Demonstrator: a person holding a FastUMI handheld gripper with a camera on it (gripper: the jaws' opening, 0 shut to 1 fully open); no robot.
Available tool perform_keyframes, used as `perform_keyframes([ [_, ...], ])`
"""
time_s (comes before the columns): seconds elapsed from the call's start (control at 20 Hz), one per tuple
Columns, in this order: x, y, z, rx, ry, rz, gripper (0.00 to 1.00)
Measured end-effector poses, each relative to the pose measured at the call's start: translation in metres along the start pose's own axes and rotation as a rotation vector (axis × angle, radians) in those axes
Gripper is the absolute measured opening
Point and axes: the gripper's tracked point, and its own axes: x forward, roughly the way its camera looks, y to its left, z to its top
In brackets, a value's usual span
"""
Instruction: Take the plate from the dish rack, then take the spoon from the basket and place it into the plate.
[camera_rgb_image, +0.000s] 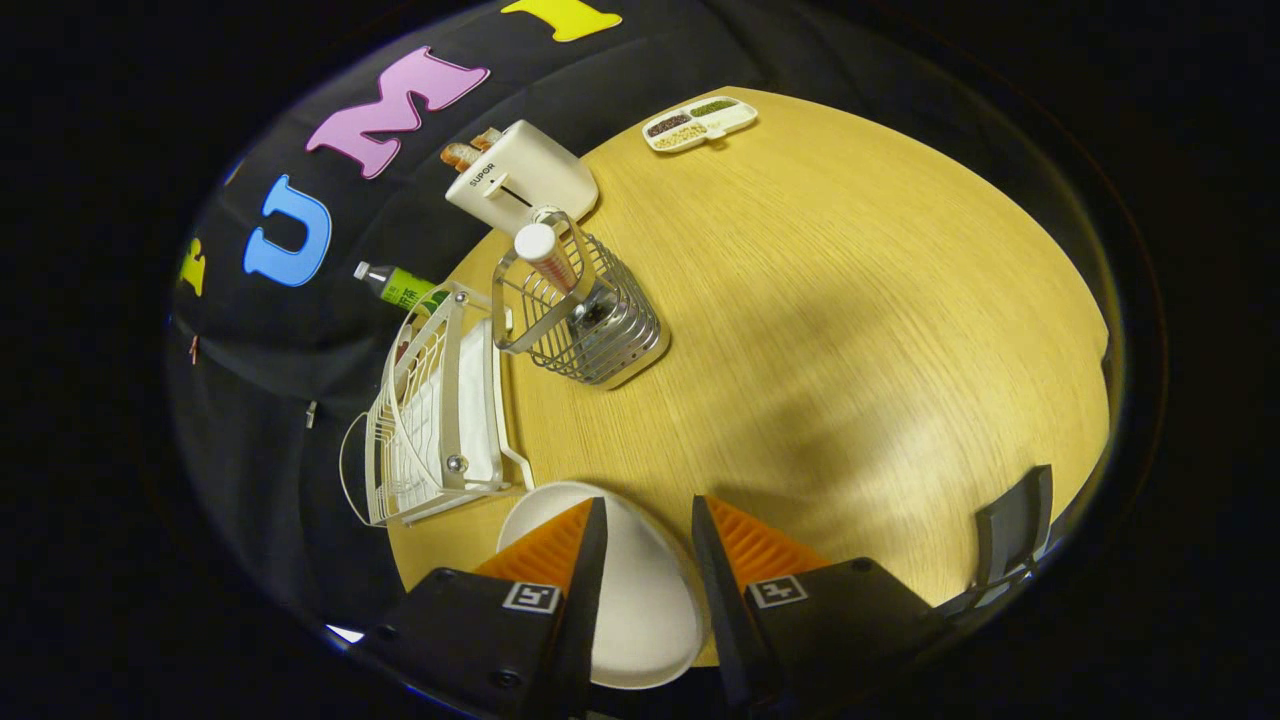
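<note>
Wooden table, tilted tongs parted astride plate

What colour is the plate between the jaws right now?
White, plain, seen in the gripper view: the plate lies on the table between the open jaws.

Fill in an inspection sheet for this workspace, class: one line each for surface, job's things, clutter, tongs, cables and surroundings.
Surface: round pale wooden table, bare ahead of the tongs.
Job's things: white round plate lying between the tongs' fingers, beside the white wire dish rack; silver wire basket beyond it, holding a white-capped utensil handle, which may be the spoon.
Clutter: cream toaster with bread slices; green bottle behind the rack; white divided tray of grains at the far edge.
Tongs: tongs apart, either side of the plate; contact cannot be told.
Cables: nothing seen.
Surroundings: black cloth wall; dark chair back at the table's edge.
</note>
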Motion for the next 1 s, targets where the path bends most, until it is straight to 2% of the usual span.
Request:
perform_keyframes([
  [0.1,-0.002,-0.003,0.003,-0.032,-0.013,-0.024,0.64],
  [0.15,-0.005,-0.005,0.004,-0.042,-0.020,-0.036,0.75],
  [0.35,-0.016,-0.007,0.013,-0.077,-0.069,-0.065,0.96],
  [0.6,-0.048,0.008,0.038,-0.195,-0.173,-0.082,0.96],
  [1.0,-0.117,0.063,0.099,-0.497,-0.385,-0.086,0.95],
])
